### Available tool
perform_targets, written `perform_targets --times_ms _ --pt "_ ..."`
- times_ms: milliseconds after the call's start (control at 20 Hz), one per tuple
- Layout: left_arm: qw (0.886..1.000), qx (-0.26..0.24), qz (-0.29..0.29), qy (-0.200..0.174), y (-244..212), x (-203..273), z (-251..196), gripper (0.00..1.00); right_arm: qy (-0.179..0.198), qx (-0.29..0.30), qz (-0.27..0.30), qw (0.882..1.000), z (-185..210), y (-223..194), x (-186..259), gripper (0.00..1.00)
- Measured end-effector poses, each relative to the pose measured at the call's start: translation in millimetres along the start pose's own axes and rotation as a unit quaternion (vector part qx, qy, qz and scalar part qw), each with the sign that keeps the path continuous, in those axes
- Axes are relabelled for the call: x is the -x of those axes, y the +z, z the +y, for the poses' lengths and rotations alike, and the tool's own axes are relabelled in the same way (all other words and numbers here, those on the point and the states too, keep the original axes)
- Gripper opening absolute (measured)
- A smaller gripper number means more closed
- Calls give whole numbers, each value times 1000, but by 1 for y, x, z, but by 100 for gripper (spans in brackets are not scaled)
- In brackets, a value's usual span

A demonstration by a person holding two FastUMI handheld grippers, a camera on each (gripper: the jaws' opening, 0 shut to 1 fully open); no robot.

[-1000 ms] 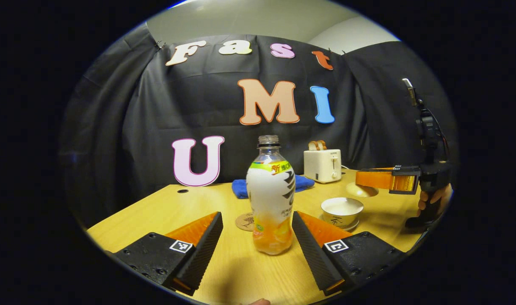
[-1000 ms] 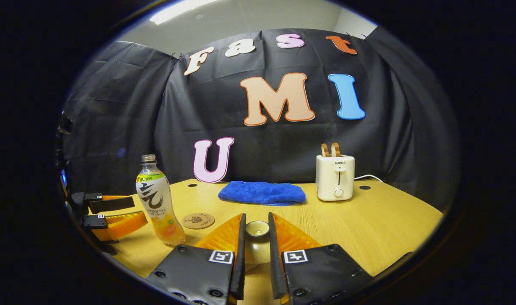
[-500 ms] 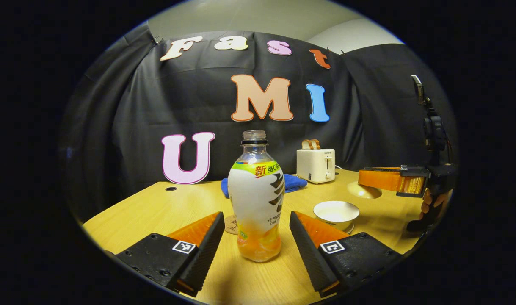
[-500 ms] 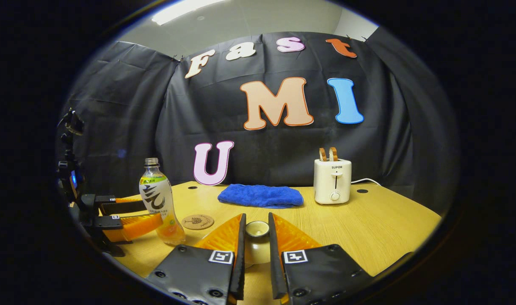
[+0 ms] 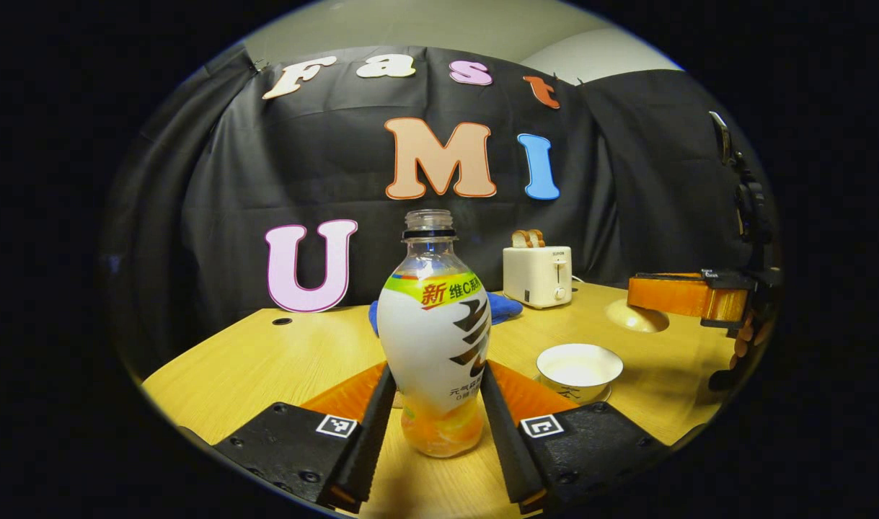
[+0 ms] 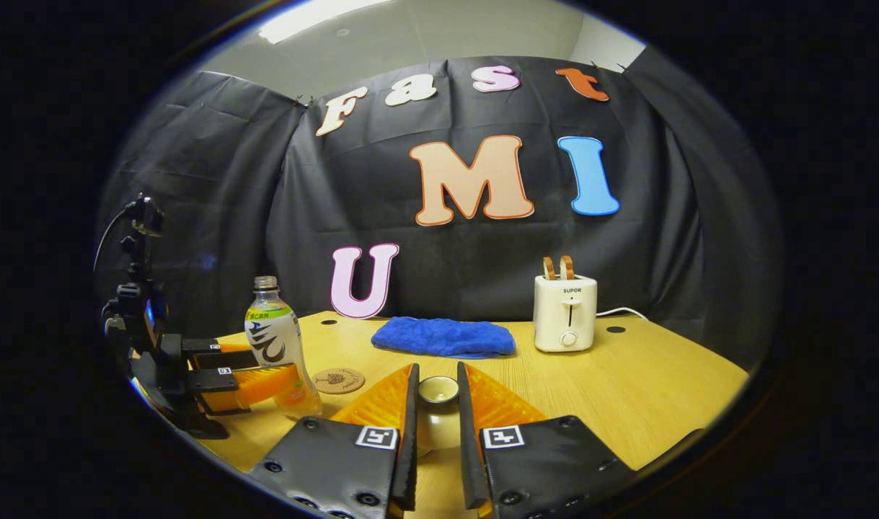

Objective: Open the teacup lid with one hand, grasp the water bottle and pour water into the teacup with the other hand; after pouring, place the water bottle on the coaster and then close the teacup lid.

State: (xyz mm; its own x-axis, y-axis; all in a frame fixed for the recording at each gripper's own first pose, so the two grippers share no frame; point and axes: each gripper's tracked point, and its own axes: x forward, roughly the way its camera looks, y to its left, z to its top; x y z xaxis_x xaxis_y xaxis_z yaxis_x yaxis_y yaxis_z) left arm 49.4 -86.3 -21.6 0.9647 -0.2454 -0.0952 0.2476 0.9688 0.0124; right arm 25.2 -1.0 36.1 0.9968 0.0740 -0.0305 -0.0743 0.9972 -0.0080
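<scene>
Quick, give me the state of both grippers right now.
Left gripper: shut on the bottle, both fingers against its lower body.
Right gripper: shut on the teacup lid, held by its knob, off the teacup.

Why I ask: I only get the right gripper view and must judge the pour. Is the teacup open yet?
Observer: Yes. In the left gripper view the teacup stands lidless on the table, to the right of the water bottle.
Operator: Is my lid clear of the cup?
Observer: It is. The lid hangs under the right gripper, raised and off to the cup's far right, apart from it.
Operator: And is the bottle gripped?
Observer: It looks so. The left gripper has a finger against each side of the bottle's lower half, and the bottle stands upright on the table.
</scene>
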Motion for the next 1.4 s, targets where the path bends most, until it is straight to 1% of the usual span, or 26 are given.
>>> perform_targets --times_ms 50,150,250,300,350,450,550,600,650,700,750,850,950,1000,1100,1300,1400 --pt "1000 -1 0 1 -1 -1 -1 65 -1 5 -4 1000 -2 3 2 30" --pt "1000 -5 3 -1 -1 -1 -2 61 -1 1 -9 1000 -4 7 5 28" --pt "1000 -24 5 1 -1 -3 -2 56 -3 -3 -8 1000 -7 8 8 29" --pt "999 -39 8 5 0 -5 -1 57 -6 -3 -8 1000 -10 8 9 30" --pt "998 -57 13 11 -1 -6 1 55 -6 -6 -7 1000 -12 9 10 28" --pt "996 -88 24 22 -2 -10 5 55 -7 -13 -9 1000 -14 11 12 30" --pt "993 -111 31 23 -2 -11 5 56 -7 -15 -8 1000 -16 10 11 29" --pt "992 -122 34 22 -1 -12 3 55 -8 -15 -8 1000 -17 11 12 27" --pt "990 -133 36 23 -2 -13 4 55 -8 -15 -8 1000 -18 11 12 28" --pt "988 -144 38 28 -2 -14 5 55 -7 -18 -8 1000 -18 12 12 29" --pt "986 -159 43 32 -3 -16 8 55 -5 -20 -8 1000 -16 12 12 27" --pt "979 -193 47 43 -3 -16 11 55 0 -20 -8 1000 -15 13 12 27" --pt "971 -231 50 47 -4 -17 12 54 1 -23 -7 1000 -16 12 13 29" --pt "965 -251 53 49 -4 -18 11 55 2 -26 -6 1000 -17 13 13 30" --pt "956 -284 52 54 -2 -19 9 55 4 -29 -8 1000 -16 16 14 28" --pt "932 -355 46 49 0 -21 3 55 -4 -26 -15 1000 -25 21 17 27" --pt "924 -377 52 43 -2 -21 2 55 -6 -27 -17 999 -27 23 18 27"
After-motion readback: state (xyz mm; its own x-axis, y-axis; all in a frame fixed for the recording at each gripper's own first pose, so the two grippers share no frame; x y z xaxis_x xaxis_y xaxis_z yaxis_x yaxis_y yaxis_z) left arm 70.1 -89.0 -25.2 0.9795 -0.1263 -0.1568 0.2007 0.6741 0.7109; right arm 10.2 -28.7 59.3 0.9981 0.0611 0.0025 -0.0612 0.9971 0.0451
